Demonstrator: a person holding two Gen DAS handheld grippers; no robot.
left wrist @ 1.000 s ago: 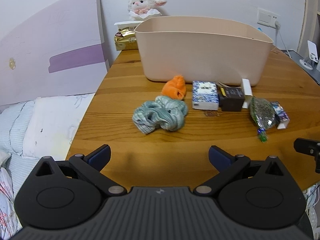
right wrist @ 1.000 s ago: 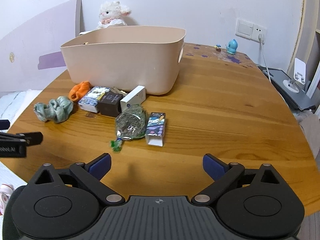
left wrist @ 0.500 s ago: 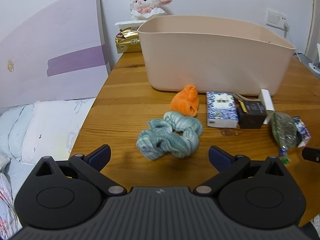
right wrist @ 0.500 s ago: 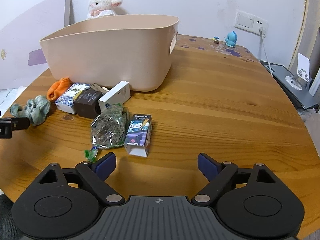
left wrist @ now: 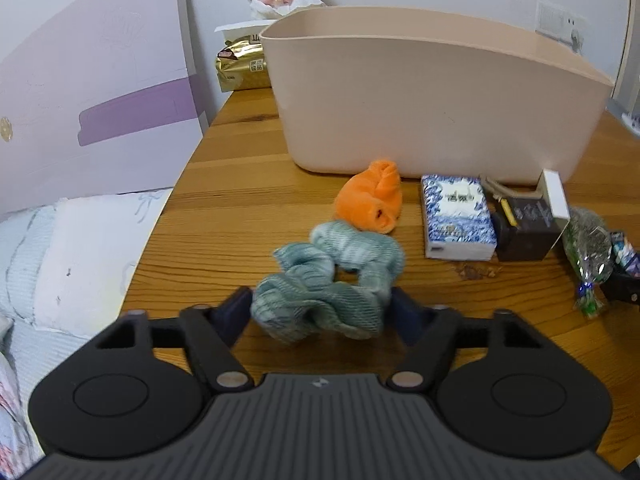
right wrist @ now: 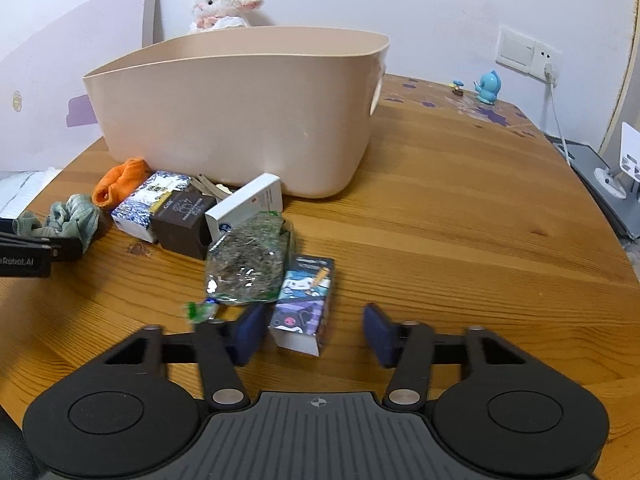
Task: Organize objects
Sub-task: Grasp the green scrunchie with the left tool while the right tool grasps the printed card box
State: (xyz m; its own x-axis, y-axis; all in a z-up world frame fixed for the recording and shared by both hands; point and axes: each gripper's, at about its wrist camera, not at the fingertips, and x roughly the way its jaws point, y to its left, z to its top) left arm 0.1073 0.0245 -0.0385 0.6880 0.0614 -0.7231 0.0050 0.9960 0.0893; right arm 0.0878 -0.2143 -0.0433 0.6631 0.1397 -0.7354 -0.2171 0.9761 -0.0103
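- Both tools have come forward and down since the earlier frames: the left tool (left wrist: pixel 320 308) now has the green scrunchie (left wrist: pixel 332 288) between its fingers, and the right tool (right wrist: pixel 314 332) has closed in around the cartoon-printed box (right wrist: pixel 306 304).
- Wooden table (right wrist: pixel 460 216) carries everything; the beige bin (right wrist: pixel 240 116) stands at 12 o'clock from both tools, open-topped, its inside not visible.
- Against the wall beyond the bin sits a plush lamb (right wrist: pixel 224 4), with a gold packet (left wrist: pixel 242 68) at 11 o'clock in the left view.
- In front of the bin lies a row of small things: an orange cloth (left wrist: pixel 372 198), a blue-and-white patterned pack (left wrist: pixel 456 218), a dark brown box (right wrist: pixel 184 218) and a white box (right wrist: pixel 248 204) leaning on it.
- A clear bag of dried greens (right wrist: pixel 250 268) lies just beside the cartoon-printed box, touching its left side.
- Left tool: fingers apart, one on each side of the green scrunchie and close against it; whether they press it I cannot tell. The scrunchie rests on the table at 6 o'clock from the orange cloth.
- Right tool: fingers apart, the near end of the box between them, a gap showing on the right side.
- At 1 o'clock in the right view, a small blue figurine (right wrist: pixel 486 88) stands near the wall socket (right wrist: pixel 528 50).
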